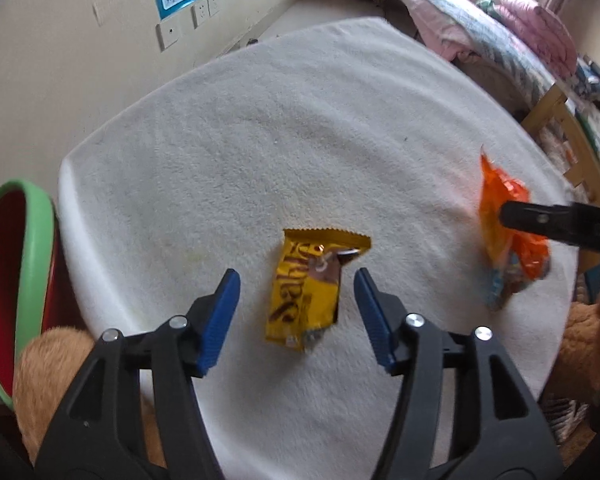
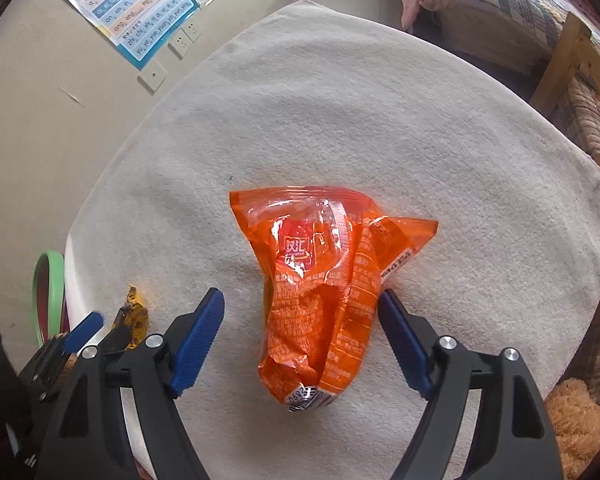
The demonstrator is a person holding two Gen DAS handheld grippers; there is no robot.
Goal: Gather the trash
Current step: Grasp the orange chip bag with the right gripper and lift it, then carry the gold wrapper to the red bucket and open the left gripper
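Observation:
A yellow snack wrapper (image 1: 308,288) lies on the white towel-covered table (image 1: 284,128). My left gripper (image 1: 296,280) is open with its blue pads on either side of the wrapper, apart from it. An orange plastic snack bag (image 2: 320,280) lies crumpled on the table. My right gripper (image 2: 302,300) is open around the bag's lower half; the right pad looks to touch it. The bag also shows in the left wrist view (image 1: 508,236) behind a black finger of the right gripper. The yellow wrapper shows at the left in the right wrist view (image 2: 134,318).
A red bin with a green rim (image 1: 16,280) stands off the table's left edge; it also shows in the right wrist view (image 2: 50,288). Brown plush toys (image 1: 48,368) sit by the near edges. A wall with posters is left, a bed with blankets (image 1: 500,28) far right.

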